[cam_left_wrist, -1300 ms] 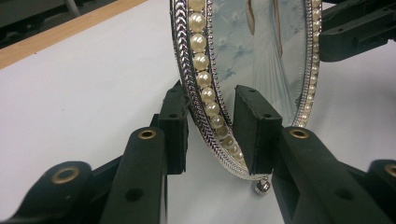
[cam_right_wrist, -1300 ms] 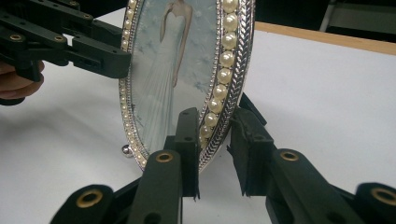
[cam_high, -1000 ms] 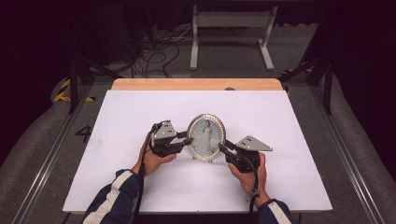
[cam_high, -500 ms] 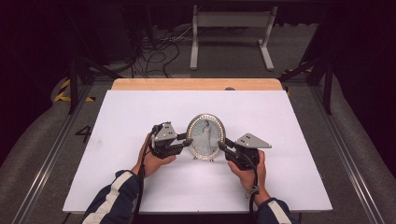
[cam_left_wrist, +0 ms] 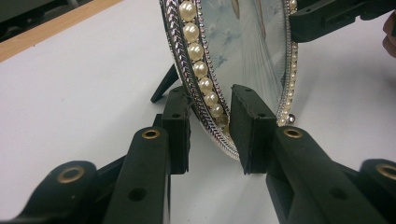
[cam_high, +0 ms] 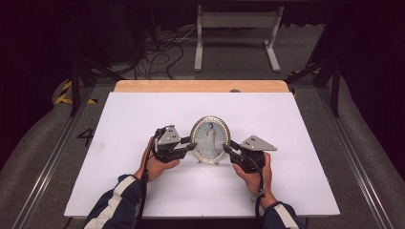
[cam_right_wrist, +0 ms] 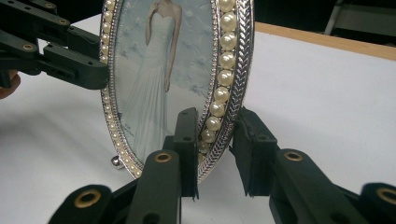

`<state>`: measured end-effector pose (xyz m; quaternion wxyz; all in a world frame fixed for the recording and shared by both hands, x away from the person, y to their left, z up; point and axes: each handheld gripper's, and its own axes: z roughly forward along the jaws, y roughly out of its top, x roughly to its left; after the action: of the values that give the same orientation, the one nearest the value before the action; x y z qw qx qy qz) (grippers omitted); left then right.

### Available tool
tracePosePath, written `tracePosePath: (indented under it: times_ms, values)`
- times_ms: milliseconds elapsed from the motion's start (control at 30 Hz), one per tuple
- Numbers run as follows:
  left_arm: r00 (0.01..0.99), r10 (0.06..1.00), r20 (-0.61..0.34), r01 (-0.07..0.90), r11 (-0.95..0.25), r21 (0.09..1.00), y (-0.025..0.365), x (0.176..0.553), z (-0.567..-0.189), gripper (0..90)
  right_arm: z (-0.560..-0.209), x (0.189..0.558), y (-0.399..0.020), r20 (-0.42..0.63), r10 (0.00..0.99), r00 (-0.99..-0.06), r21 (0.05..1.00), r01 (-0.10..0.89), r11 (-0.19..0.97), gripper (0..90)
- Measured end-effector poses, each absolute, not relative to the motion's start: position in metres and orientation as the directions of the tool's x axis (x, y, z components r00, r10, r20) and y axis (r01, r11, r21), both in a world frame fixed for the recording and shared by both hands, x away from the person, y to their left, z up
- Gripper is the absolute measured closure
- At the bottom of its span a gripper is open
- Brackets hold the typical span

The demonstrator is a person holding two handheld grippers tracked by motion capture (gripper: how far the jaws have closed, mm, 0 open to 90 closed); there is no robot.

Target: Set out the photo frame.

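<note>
High view: oval photo frame upright on table, left gripper and right gripper jaws straddle its rim, contact unclear; release left

Even overhead light falls on the white worktop, while the floor around it sinks into near darkness. Shadows are soft and faint. The high view is slightly soft; both gripper views blur at their bottom edges, and glare washes the oval picture frame glass.
</note>
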<state>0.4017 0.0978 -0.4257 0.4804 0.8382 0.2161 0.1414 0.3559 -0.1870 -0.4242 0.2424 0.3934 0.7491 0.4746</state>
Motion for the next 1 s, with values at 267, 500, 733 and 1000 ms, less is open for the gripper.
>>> tracePosePath:
  times_ms: [267, 500, 733, 1000]
  values:
    - [0.867, 0.497, 0.037, 0.223, -0.452, 0.864, 0.0969, 0.3992, -0.4256, 67.2, -0.4247, 0.3578, -0.1873, 0.011, 0.819, -0.573, 0.901, 0.360, 0.240, 70.7]
    - [0.866, 0.498, 0.050, 0.219, -0.466, 0.857, 0.0950, 0.3989, -0.4282, 66.3, -0.4240, 0.3568, -0.1861, 0.005, 0.822, -0.570, 0.900, 0.361, 0.245, 71.1]
    - [0.864, 0.499, 0.061, 0.213, -0.473, 0.855, 0.0943, 0.3978, -0.4289, 66.6, -0.4235, 0.3556, -0.1853, -0.003, 0.822, -0.570, 0.896, 0.363, 0.256, 71.1]
    - [0.857, 0.508, 0.088, 0.197, -0.481, 0.854, 0.0949, 0.3925, -0.4282, 66.1, -0.4205, 0.3526, -0.1827, -0.079, 0.805, -0.588, 0.879, 0.339, 0.334, 68.2]
